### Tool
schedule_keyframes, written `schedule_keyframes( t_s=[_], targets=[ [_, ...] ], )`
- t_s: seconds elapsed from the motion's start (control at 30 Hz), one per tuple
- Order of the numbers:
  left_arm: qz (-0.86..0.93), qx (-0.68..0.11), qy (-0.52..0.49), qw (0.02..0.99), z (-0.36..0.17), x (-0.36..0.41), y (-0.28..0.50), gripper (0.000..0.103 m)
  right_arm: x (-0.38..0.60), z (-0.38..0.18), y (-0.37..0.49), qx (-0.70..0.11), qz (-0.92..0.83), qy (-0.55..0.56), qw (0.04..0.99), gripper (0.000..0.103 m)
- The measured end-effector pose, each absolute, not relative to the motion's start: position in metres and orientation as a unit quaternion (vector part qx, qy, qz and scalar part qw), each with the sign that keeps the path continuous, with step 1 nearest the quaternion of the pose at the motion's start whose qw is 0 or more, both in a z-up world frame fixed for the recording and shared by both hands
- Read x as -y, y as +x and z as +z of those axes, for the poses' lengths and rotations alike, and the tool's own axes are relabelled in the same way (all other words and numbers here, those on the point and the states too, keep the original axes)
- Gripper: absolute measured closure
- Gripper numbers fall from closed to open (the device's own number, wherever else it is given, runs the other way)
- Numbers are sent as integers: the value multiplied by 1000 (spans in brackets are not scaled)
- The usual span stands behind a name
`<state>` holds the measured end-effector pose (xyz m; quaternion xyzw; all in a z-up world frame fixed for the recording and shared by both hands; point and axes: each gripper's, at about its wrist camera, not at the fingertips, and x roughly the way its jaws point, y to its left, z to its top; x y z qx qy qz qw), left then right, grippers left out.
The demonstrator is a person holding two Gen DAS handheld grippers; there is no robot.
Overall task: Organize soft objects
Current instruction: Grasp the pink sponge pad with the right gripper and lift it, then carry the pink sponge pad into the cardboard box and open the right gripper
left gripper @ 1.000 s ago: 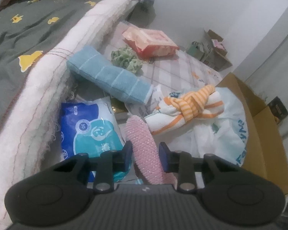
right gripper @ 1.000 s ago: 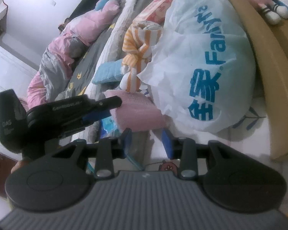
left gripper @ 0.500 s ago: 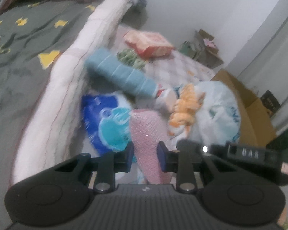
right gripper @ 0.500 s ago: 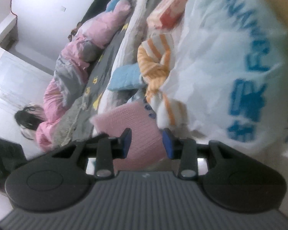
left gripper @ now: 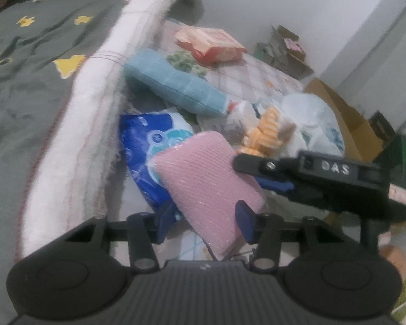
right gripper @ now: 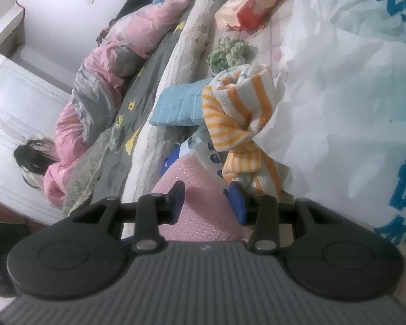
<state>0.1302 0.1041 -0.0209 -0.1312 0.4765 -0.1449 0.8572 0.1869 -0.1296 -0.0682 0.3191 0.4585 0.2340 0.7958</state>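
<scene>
One pink pad point(left gripper: 208, 178): left gripper point(left gripper: 204, 218) jaws opening around it, right gripper point(right gripper: 207, 201), marked "DAS", clamping it.

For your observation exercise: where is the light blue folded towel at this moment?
In the left wrist view the light blue folded towel lies beside the bed's white edge, behind the blue-and-white packet. The green scrunched cloth lies just beyond it.

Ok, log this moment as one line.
left gripper: opening, pink pad between jaws | right gripper: gripping pink pad
</scene>
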Motion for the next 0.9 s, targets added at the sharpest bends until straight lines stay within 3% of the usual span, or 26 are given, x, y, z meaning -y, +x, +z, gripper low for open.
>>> schedule_keyframes(
  t_s=[0.37, 0.63, 0.9],
  targets=[
    [-134, -455, -102, 874, -12, -91, 130, 49, 117, -57, 184, -468, 249, 275, 802, 60],
    [-146, -402, -78, 901, 41, -77, 114, 49, 128, -13, 170, -435, 263, 282, 814, 60],
    [-199, -349, -33, 915, 91, -11, 115, 49, 192, 48, 153, -370, 246, 299, 844, 59]
  ],
)
